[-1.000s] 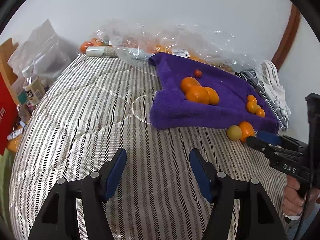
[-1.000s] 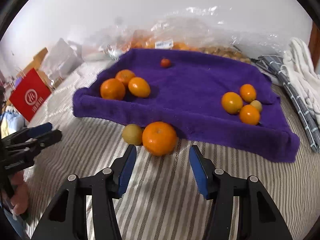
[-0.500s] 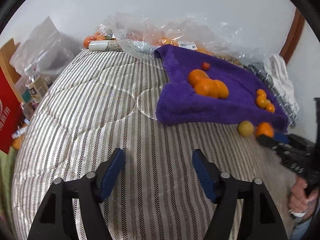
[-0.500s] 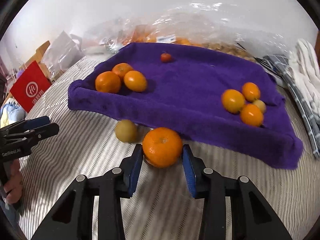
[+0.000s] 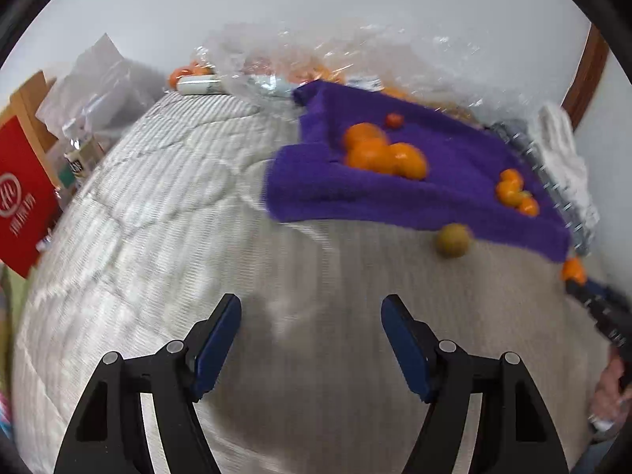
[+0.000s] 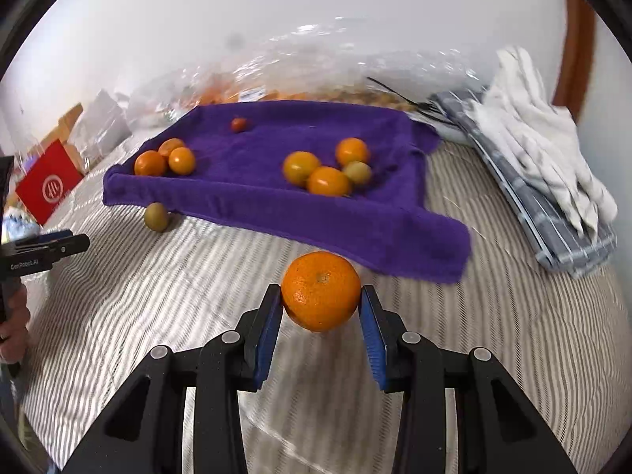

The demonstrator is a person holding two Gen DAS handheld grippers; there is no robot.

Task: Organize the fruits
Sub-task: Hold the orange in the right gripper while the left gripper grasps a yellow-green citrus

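My right gripper (image 6: 320, 308) is shut on a large orange (image 6: 320, 290) and holds it above the striped bed, in front of the purple towel (image 6: 276, 201). On the towel lie three oranges at the left (image 6: 164, 160), a group of oranges with a yellow-green fruit at the right (image 6: 328, 166) and a small red fruit (image 6: 238, 124). A yellow-green fruit (image 6: 156, 216) lies on the bed by the towel's front edge; it also shows in the left wrist view (image 5: 452, 240). My left gripper (image 5: 312, 335) is open and empty over the bed, left of the towel (image 5: 454, 181).
Clear plastic bags of fruit (image 6: 300, 79) lie behind the towel by the wall. Folded grey and white cloths (image 6: 545, 166) lie right of it. A red box (image 5: 21, 197) and bags stand off the bed's left side.
My right gripper closed on the large orange, lifted it off the bed and moved right. My left gripper shifted; the view is blurred with motion.
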